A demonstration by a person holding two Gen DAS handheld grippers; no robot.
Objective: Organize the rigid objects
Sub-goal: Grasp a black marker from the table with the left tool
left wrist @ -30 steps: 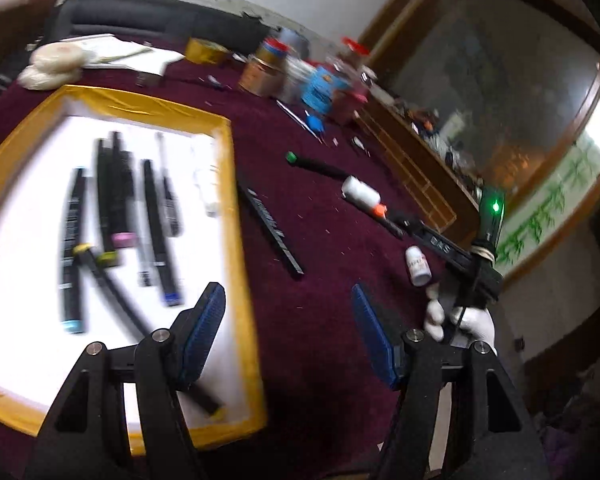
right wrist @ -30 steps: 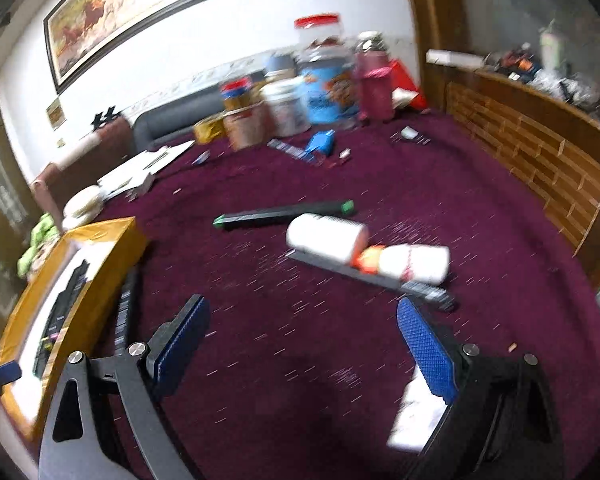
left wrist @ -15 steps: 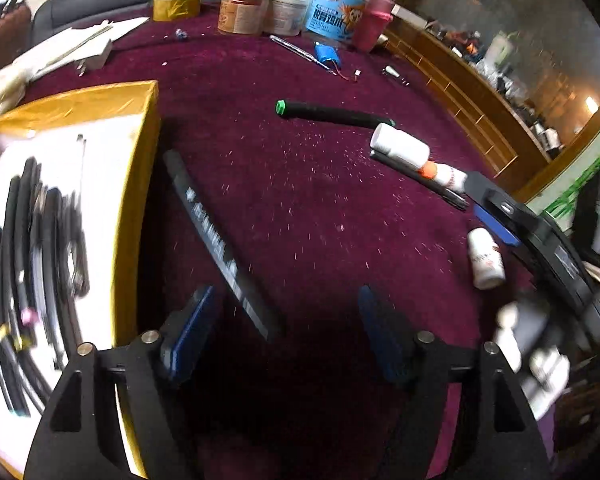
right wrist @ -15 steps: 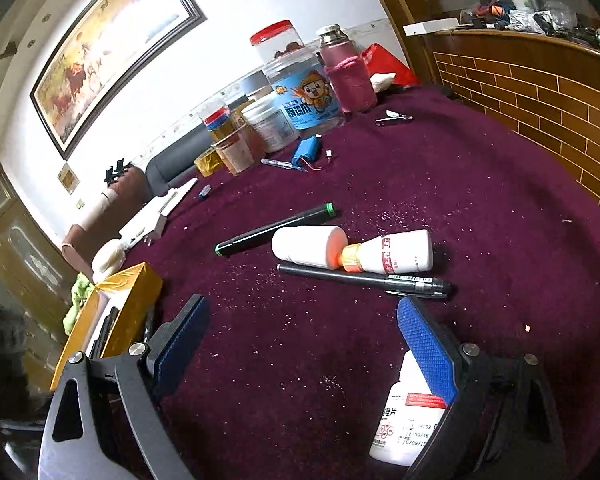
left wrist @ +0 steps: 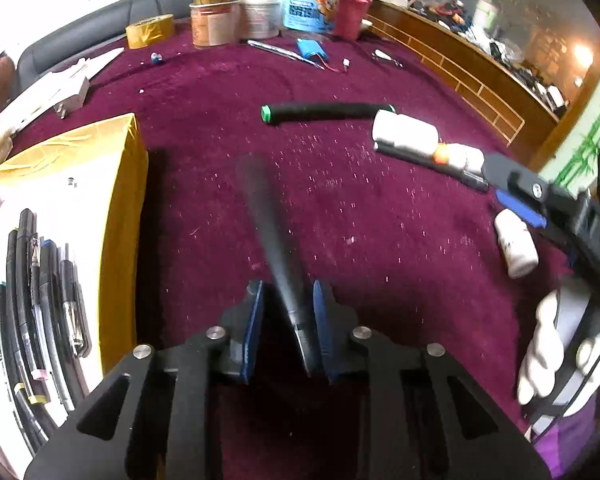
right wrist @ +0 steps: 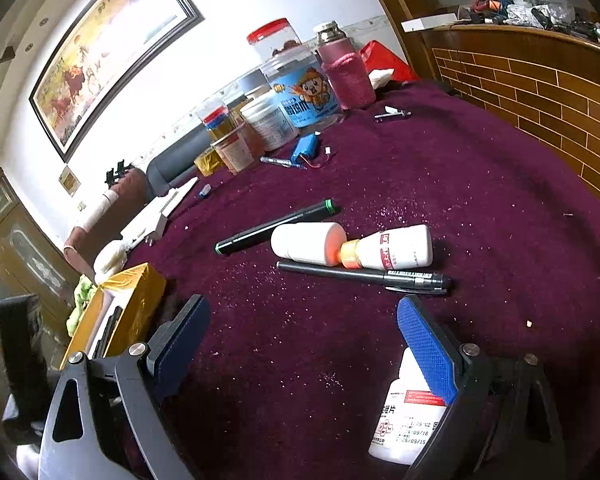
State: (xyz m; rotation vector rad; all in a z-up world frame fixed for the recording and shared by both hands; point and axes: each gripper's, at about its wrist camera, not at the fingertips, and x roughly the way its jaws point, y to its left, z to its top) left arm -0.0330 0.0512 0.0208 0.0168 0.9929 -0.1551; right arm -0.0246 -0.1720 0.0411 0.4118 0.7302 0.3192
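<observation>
Maroon tabletop (left wrist: pixel 380 240), seen from both of my tools. Landmark: the yellow-rimmed tray (left wrist: pixel 128 200) at the tabletop's left edge, already holding a row of dark pens (left wrist: pixel 28 300). My left tool (left wrist: pixel 288 320), just right of the tray, has just been closing; its blue pads now flank a black marker (left wrist: pixel 276 248), which touches the right-hand pad, with a gap at the other. My right tool (right wrist: pixel 300 344), far from the tray, stands wide apart with nothing between the pads. Farther from the tray lie a green-capped marker (right wrist: pixel 276 228), a capped white bottle (right wrist: pixel 352 246), a black pen (right wrist: pixel 364 276) touching that bottle, and a small white pill bottle (right wrist: pixel 408 420) beside my right tool.
</observation>
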